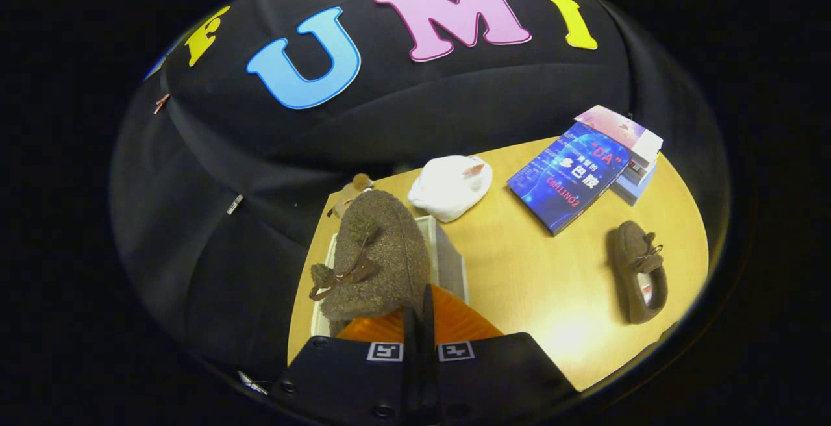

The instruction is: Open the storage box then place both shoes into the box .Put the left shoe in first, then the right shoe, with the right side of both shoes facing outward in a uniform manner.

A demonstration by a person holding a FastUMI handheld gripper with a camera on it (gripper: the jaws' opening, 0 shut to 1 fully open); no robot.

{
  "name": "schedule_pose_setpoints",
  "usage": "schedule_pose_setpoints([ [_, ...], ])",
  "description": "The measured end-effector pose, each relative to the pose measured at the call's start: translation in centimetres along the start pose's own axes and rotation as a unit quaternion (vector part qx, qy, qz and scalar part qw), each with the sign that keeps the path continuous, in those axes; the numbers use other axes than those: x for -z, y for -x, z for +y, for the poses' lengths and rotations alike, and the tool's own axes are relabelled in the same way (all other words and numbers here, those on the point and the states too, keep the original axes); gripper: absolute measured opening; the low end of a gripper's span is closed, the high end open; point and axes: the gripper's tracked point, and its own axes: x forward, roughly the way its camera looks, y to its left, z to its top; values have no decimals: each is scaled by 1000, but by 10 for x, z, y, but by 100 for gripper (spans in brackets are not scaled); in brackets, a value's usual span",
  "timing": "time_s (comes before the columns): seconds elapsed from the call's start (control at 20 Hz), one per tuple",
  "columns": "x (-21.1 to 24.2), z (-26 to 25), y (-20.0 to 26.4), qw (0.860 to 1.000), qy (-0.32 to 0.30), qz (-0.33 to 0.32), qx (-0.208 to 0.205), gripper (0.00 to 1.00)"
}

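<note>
- The claw (pixel 420 322) is clenched on a brown felted wool slipper with a dark lace bow (pixel 380 254); its two fingers stand almost together, pinching what looks like the thin heel rim, though the exact contact is hidden behind the fingers.
- The held slipper hangs just ahead of the claw, toe pointing away, directly over the white open-topped storage box (pixel 448 254), which sits on the pale wooden table (pixel 532 283) below the fingers.
- The second brown felted slipper with a lace bow (pixel 639 270) lies on the table well off to the right of the claw, apart from the box, with its opening turned up.
- I judge both slippers light, soft and floppy: the felt gives under a pinch and is rough enough not to slip, but the toe will droop and swing if held by one edge.
- The best hold on the second slipper is likely the firm collar at the heel or side of the opening, not the bow, which would pull loose.
- Beyond the box lie a crumpled white cloth bundle (pixel 451 186) and, farther right, a blue glossy book leaning on a small stack (pixel 571 176); neither is in the way.
</note>
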Motion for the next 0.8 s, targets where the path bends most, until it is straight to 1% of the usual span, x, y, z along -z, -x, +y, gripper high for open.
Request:
schedule_pose_setpoints([
  [0.3,35,39,-43,999,8,35,-1,5],
  [0.6,48,45,-88,998,-4,51,37,5],
  [0.8,61,37,-112,995,-11,70,71,5],
])
